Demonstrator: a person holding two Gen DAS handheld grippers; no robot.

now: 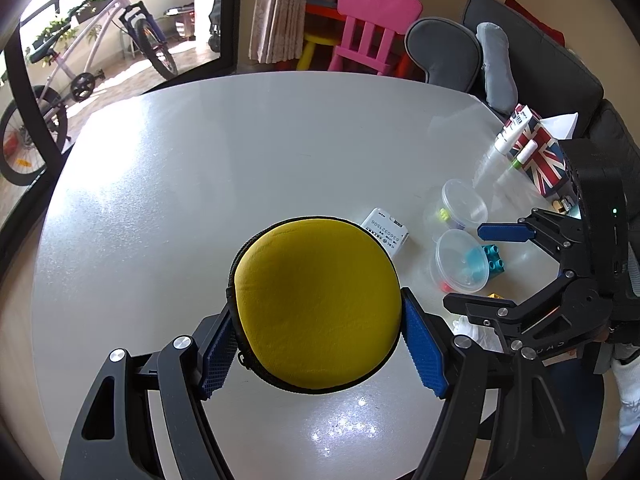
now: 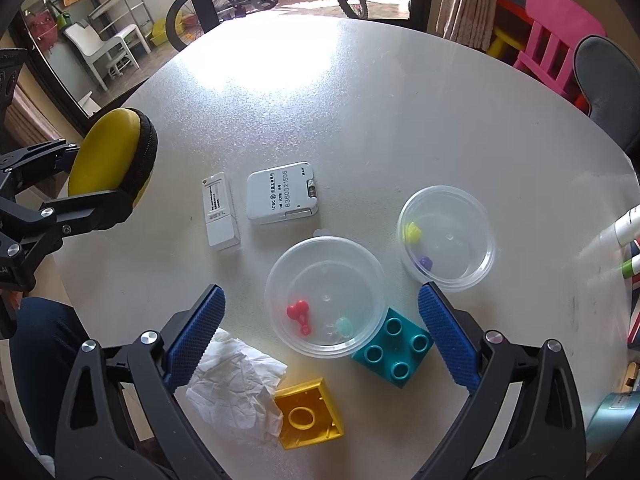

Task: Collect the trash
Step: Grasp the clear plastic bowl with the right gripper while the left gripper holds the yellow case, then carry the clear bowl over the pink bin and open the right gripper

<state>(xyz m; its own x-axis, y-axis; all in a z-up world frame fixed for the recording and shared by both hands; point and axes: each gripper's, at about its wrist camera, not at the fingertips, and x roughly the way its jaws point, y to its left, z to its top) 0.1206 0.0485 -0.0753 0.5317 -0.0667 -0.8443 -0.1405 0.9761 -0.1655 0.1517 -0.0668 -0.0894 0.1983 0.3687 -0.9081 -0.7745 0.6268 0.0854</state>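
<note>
Your left gripper (image 1: 318, 338) was clamped on a round yellow zip case (image 1: 316, 304), both blue pads pressed against its rim, and it held the case clear above the pale table (image 1: 208, 168). Ahead of those fingers the tabletop lay bare out to its curved far edge, which gave you wide room on that side. Your right gripper (image 2: 322, 336) stood with its jaws wide apart and gripped nothing. Between its fingers sat a clear tub (image 2: 325, 297) holding small red and pale pieces, with a teal brick (image 2: 394, 350) touching the tub's near side, just inside the right finger. The crumpled white tissue (image 2: 236, 384), the trash in question, lay at the tip of the left finger and partly beneath it, close to the table's near edge; whether the pad touched it I could not tell. A yellow brick (image 2: 310, 414) lay upside down against the tissue, on the side toward the right finger. Beyond the fingertips lay a white stick (image 2: 220, 210) and a white card device (image 2: 282, 192), near each other but apart. A second clear tub (image 2: 448, 238) stood beyond the right fingertip. Room around the tissue was tight on the brick side.
</note>
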